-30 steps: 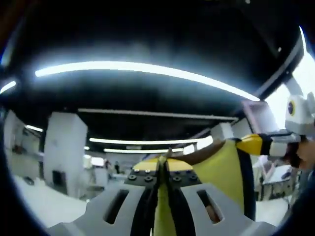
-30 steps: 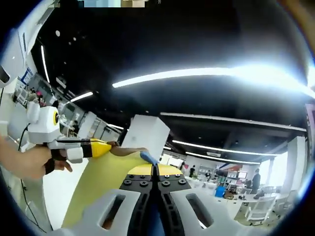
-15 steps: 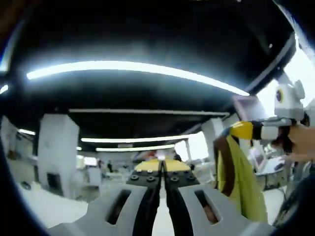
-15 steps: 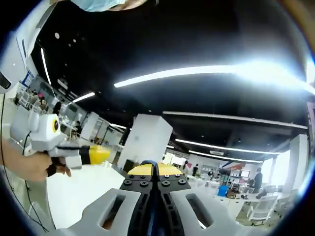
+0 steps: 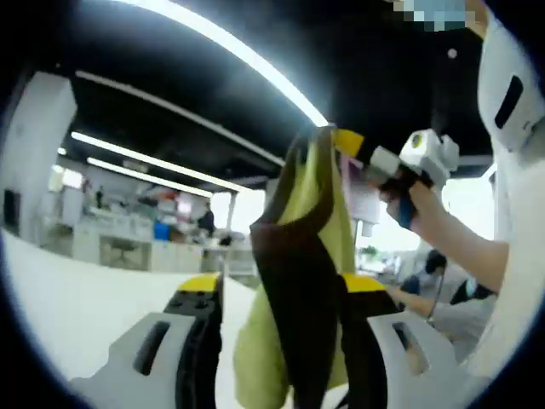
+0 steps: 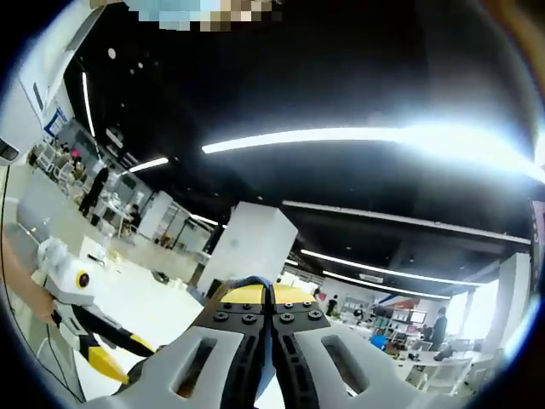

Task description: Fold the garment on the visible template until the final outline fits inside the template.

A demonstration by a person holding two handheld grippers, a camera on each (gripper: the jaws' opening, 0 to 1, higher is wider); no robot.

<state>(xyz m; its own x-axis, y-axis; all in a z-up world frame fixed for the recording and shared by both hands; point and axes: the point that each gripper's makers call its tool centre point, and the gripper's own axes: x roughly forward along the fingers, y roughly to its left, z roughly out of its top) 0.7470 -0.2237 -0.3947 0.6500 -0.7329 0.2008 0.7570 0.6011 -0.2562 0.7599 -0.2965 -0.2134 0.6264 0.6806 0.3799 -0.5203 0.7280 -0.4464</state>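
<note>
Up in the air: yellow-green fabric garment with dark brown panels (image 5: 298,281), pinched by right hand-held gripper (image 5: 341,141), draping between left hand-held gripper (image 5: 281,341), jaws parted. Repositioning stage; next, lower onto template.

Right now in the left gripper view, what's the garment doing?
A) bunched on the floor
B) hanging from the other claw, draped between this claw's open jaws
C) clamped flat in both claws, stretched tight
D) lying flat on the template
B: the yellow-green and brown garment hangs down from the right claw, held up by a hand, and falls between the left claw jaws, which stand wide apart.
</note>
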